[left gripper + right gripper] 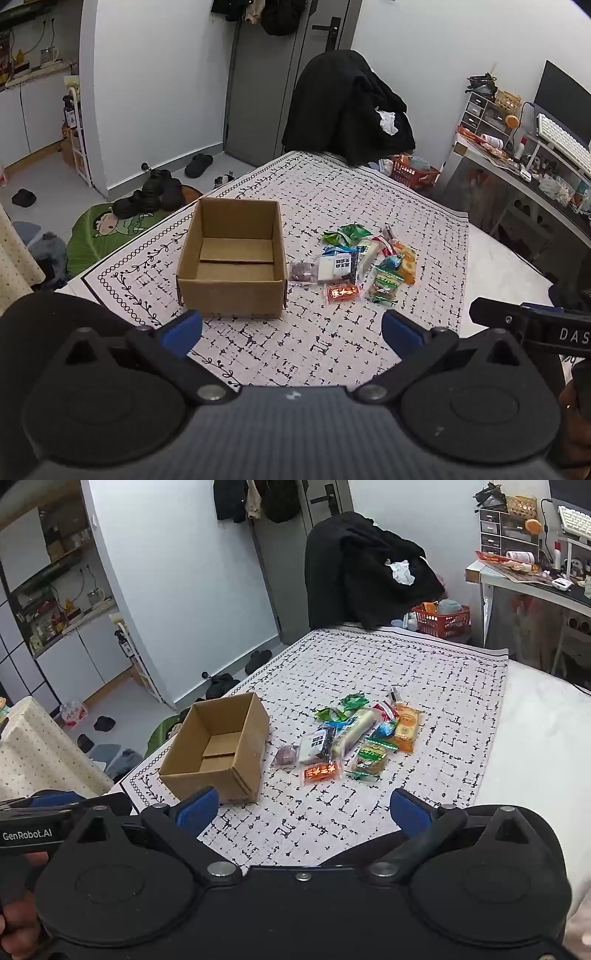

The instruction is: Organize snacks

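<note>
Empty cardboard box toward the worktop's left edge, snack packets heaped just right of it (none inside), left gripper and right gripper near the front edge, fingers apart, holding nothing

Even, soft indoor light, perhaps from overhead; faint shadows, sharp centre, strong fisheye bending at edges.

One open brown cardboard box, with nothing inside. One heap of wrapped snack packets, about ten in all, though overlap prevents an exact count: two green foil packets, one orange-red packet, one black-and-white labelled packet, one clear packet of dark pieces. One black-and-white patterned cloth. One red plastic basket.
</note>
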